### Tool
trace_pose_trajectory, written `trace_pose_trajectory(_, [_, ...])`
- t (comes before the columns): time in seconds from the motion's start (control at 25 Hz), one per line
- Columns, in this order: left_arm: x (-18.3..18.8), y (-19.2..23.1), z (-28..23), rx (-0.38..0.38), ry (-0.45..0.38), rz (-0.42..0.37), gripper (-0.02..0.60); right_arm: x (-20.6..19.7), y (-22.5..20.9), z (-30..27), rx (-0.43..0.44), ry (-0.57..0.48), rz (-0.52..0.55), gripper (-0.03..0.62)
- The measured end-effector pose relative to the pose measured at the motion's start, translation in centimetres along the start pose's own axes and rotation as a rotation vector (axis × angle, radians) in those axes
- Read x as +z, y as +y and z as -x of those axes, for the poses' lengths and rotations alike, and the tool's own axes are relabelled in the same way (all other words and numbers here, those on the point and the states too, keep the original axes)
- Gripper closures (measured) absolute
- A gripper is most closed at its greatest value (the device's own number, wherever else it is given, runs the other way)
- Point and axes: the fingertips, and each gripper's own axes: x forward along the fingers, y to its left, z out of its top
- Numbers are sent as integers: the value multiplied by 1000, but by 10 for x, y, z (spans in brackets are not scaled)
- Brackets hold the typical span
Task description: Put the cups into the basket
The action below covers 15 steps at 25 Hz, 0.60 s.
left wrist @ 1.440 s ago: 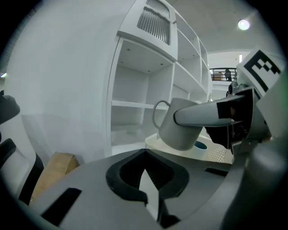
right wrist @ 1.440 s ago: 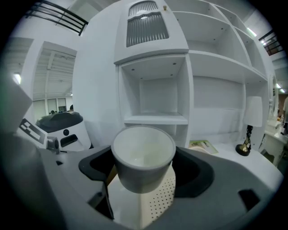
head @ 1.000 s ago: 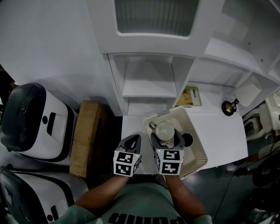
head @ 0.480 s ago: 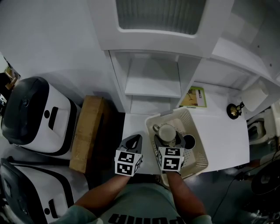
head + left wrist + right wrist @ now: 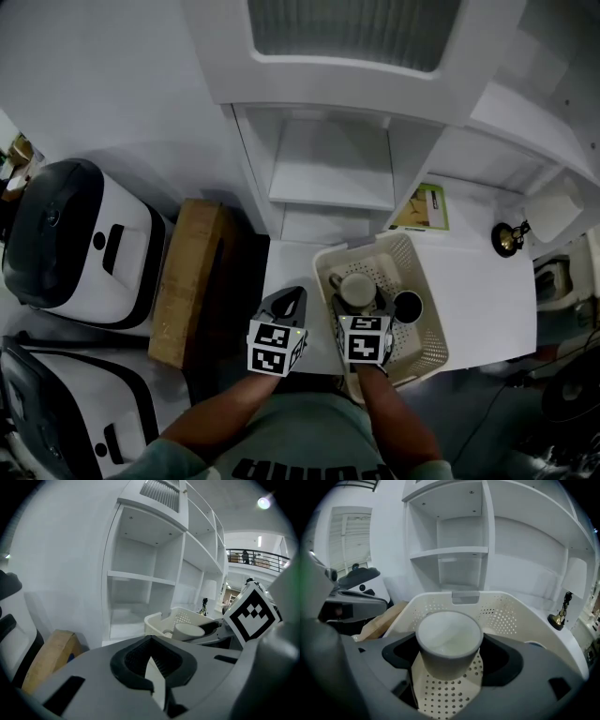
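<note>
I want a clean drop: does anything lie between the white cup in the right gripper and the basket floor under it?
Nothing does. The right gripper view shows only bare perforated basket floor below the white cup.

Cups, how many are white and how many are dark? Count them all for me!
White cup: 1, gripped in the right tongs
Dark cup: 1, standing in the basket
Total: 2 cups
</note>
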Motion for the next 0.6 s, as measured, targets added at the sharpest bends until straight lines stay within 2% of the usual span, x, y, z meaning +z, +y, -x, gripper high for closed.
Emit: trace_pose_trajectory(0.6, [-1, 0, -13, -24, 19, -9, 575, -20, 1, -22, 13, 81, -22, 210])
